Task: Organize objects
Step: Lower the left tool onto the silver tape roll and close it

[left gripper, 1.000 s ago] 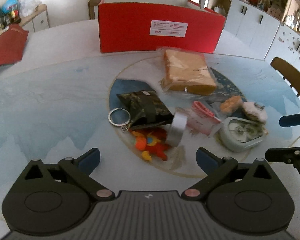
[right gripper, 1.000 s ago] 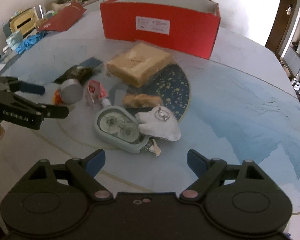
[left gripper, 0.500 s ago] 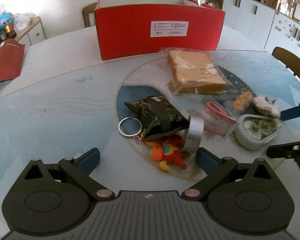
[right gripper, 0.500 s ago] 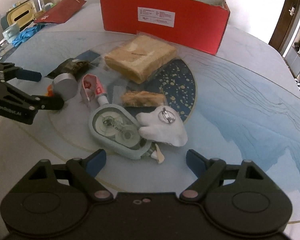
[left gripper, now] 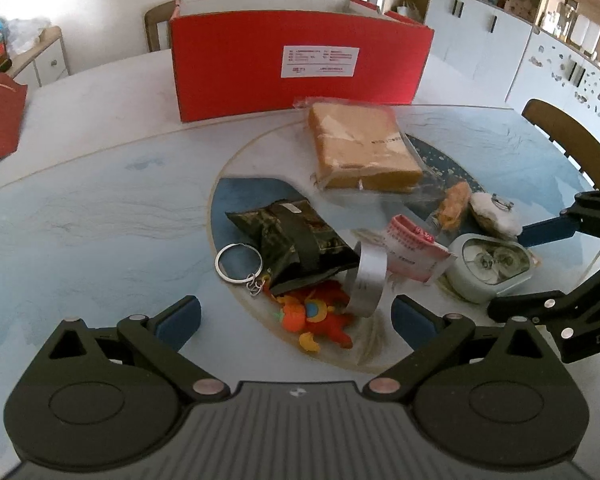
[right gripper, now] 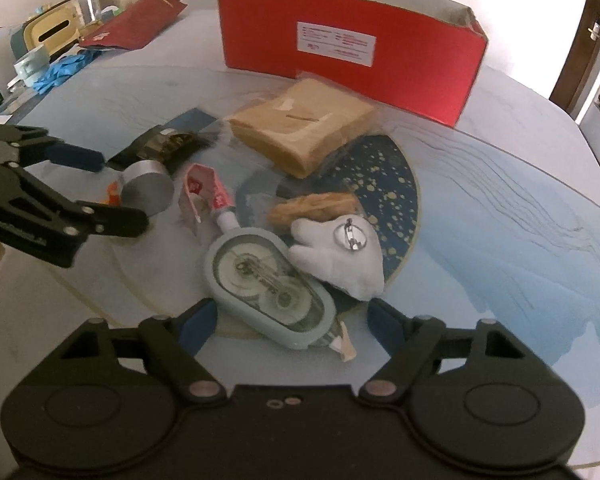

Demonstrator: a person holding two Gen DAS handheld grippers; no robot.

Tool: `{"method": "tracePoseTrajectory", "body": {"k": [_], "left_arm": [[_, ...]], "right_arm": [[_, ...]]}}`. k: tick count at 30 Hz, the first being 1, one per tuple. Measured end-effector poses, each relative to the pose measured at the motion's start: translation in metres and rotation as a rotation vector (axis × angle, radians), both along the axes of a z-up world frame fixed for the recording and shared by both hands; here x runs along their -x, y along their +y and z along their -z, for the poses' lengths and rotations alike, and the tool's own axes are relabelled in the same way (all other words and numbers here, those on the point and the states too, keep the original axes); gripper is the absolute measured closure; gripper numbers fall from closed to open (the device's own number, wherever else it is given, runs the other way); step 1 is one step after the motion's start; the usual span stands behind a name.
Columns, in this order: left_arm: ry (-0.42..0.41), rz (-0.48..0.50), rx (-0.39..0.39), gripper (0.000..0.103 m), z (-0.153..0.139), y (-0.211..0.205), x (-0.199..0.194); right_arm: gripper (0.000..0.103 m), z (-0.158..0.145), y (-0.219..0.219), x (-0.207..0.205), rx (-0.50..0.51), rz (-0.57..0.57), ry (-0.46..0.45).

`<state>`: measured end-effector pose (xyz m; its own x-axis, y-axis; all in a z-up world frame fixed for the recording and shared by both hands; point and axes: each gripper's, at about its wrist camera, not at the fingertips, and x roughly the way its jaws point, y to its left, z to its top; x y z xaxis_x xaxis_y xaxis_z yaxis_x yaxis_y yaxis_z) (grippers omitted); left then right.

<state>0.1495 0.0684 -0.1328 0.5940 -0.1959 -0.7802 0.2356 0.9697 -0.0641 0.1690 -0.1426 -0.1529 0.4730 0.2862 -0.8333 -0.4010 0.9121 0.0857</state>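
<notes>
A pile lies on the round table: a bagged bread loaf (left gripper: 360, 148) (right gripper: 300, 124), a camouflage pouch (left gripper: 296, 240) with a key ring (left gripper: 238, 262), a silver tape roll (left gripper: 366, 278) (right gripper: 146, 190), an orange plush toy (left gripper: 318, 318), a pink tube (left gripper: 410, 252) (right gripper: 208, 192), a pale green correction-tape case (left gripper: 488, 266) (right gripper: 268, 276) and a white plush (right gripper: 340, 256). My left gripper (left gripper: 296, 318) is open just before the orange toy and tape roll. My right gripper (right gripper: 292, 322) is open, its fingers on either side of the near end of the green case.
An open red cardboard box (left gripper: 300, 68) (right gripper: 348, 52) stands behind the pile. A small brown snack pack (right gripper: 312, 208) lies by the white plush. A red folder (right gripper: 136, 20) and clutter sit at the far left edge. A chair back (left gripper: 560, 136) stands at the right.
Both grippers have moved forward toward the pile and stay open. The left one has closed in on the orange toy and tape roll, the right one on the green case.
</notes>
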Motion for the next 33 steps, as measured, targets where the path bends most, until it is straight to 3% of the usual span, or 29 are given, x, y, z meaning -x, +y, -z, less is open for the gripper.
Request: {"method": "tracePoseTrajectory", "body": {"k": [4, 7, 12, 15, 19, 33], "left_arm": [[-0.019, 0.032, -0.017, 0.009, 0.000, -0.002, -0.001], [-0.033, 0.052, -0.029, 0.022, -0.001, -0.003, 0.001], [-0.035, 0.119, -0.013, 0.037, -0.003, -0.008, 0.006], [-0.046, 0.150, -0.042, 0.045, -0.004, -0.013, 0.009], [-0.045, 0.156, -0.048, 0.056, -0.005, -0.014, 0.010], [0.003, 0.200, -0.023, 0.060, -0.009, -0.028, 0.036]], "right_arm": [[0.032, -0.003, 0.006, 0.001, -0.011, -0.022, 0.004], [0.039, -0.005, 0.012, 0.005, -0.019, -0.055, 0.009], [0.039, -0.008, 0.025, 0.007, 0.014, -0.114, -0.020], [0.040, -0.008, 0.029, 0.002, 0.014, -0.115, -0.021], [0.045, -0.007, 0.031, -0.004, 0.012, -0.113, -0.019], [0.046, -0.009, 0.021, 0.022, 0.000, -0.126, 0.000]]}}
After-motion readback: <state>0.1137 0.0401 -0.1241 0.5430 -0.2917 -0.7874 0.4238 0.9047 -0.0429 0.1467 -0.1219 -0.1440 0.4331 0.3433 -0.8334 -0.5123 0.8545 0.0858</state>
